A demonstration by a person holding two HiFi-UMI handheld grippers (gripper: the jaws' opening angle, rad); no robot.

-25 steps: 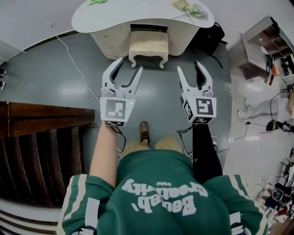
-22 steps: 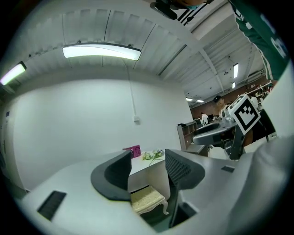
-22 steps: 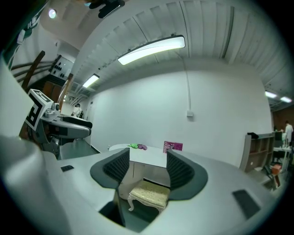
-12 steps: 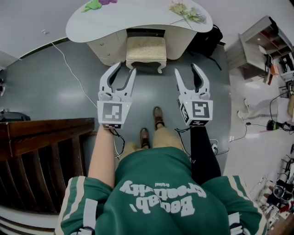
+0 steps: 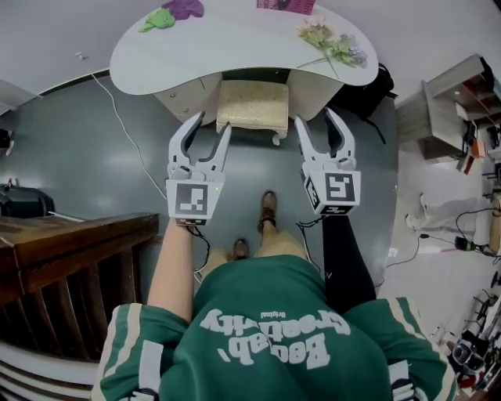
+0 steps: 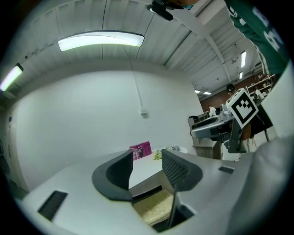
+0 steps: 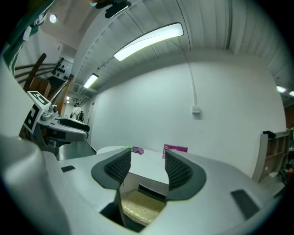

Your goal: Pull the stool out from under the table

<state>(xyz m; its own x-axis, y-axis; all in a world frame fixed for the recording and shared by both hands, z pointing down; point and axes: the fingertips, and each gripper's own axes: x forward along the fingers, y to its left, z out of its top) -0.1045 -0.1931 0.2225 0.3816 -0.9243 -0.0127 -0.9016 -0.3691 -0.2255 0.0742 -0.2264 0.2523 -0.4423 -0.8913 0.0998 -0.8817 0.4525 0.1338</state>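
Note:
A cream cushioned stool with curled white legs stands tucked under the front of a white kidney-shaped table. My left gripper hovers just short of the stool's left front corner. Its jaws are opening and hold nothing. My right gripper is level with the stool's right front corner, open and empty. In the left gripper view the stool seat shows low between the fingers. The right gripper view shows the seat below the open gripper.
A dark wooden railing stands at the left. A white cable runs over the grey floor. A black bag lies right of the table, a shelf unit beyond it. A pink book and flowers lie on the tabletop.
The person has stepped forward, bringing both grippers up to the stool's front corners. The left jaws stand narrower than one second ago.

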